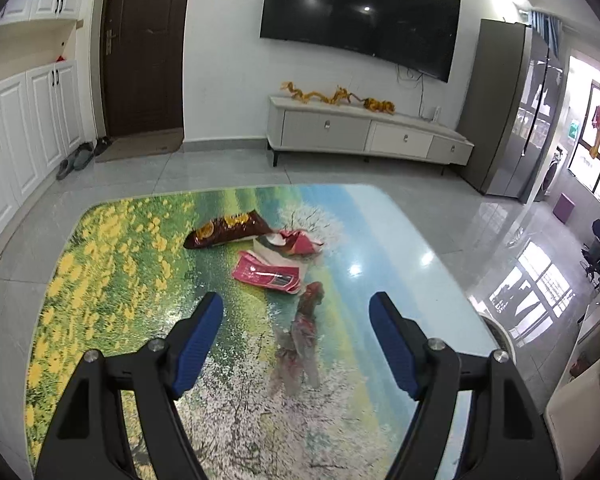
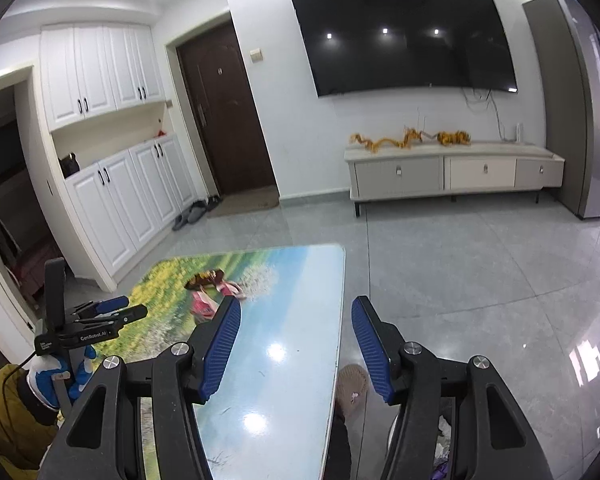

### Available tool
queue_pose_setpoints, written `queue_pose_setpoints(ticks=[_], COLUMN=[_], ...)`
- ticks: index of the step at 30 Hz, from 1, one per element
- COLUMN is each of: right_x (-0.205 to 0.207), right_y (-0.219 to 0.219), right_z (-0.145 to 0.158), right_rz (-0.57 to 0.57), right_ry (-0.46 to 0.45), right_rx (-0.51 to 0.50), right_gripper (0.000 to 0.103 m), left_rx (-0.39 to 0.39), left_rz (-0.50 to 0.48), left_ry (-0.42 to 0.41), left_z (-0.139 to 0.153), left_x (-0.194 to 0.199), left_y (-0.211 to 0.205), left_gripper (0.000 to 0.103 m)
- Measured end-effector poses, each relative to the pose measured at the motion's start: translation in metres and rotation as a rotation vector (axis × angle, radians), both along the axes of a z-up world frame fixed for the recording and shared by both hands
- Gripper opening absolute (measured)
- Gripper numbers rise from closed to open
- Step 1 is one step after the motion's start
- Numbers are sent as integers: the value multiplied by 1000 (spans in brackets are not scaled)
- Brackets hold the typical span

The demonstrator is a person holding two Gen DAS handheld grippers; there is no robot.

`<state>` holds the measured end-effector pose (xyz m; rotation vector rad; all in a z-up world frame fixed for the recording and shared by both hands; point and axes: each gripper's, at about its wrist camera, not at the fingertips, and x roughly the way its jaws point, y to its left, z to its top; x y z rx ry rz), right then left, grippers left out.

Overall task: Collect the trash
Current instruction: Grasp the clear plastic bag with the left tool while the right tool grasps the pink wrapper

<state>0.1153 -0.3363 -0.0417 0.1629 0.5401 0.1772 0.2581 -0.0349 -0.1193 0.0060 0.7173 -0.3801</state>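
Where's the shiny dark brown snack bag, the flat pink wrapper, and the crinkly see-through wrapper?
Shiny dark brown snack bag (image 1: 228,229), left wrist view, middle of the bag.
Flat pink wrapper (image 1: 266,273), left wrist view, its flat face.
Crinkly see-through wrapper (image 1: 302,334), left wrist view, its middle.

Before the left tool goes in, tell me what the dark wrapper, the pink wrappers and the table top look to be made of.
Dark wrapper: seemingly glossy foil-type plastic film; it glints and lies crumpled.
Pink wrappers: likely printed plastic or coated paper, creased and torn open, pale inside.
Table top: hard, glossy printed surface, perhaps glass or laminate; ceiling lights mirror in it.
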Motion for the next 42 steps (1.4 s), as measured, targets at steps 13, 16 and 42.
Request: queue_pose_setpoints(ticks=[13, 16, 42], right_x=[104, 121, 216], right_y=[52, 64, 231], right_z=[-84, -94, -157], right_rz=[158, 196, 547], right_ry=[192, 210, 244], right_rx=[-43, -57, -332], right_gripper=[56, 56, 56], left_rx=[-13, -11, -167], left_rz=[-73, -111, 74], left_ry=[134, 144, 167], left_z=[-59, -63, -82], left_x=[50, 54, 46], left_y=[-5, -17, 85], left_gripper=[67, 62, 13])
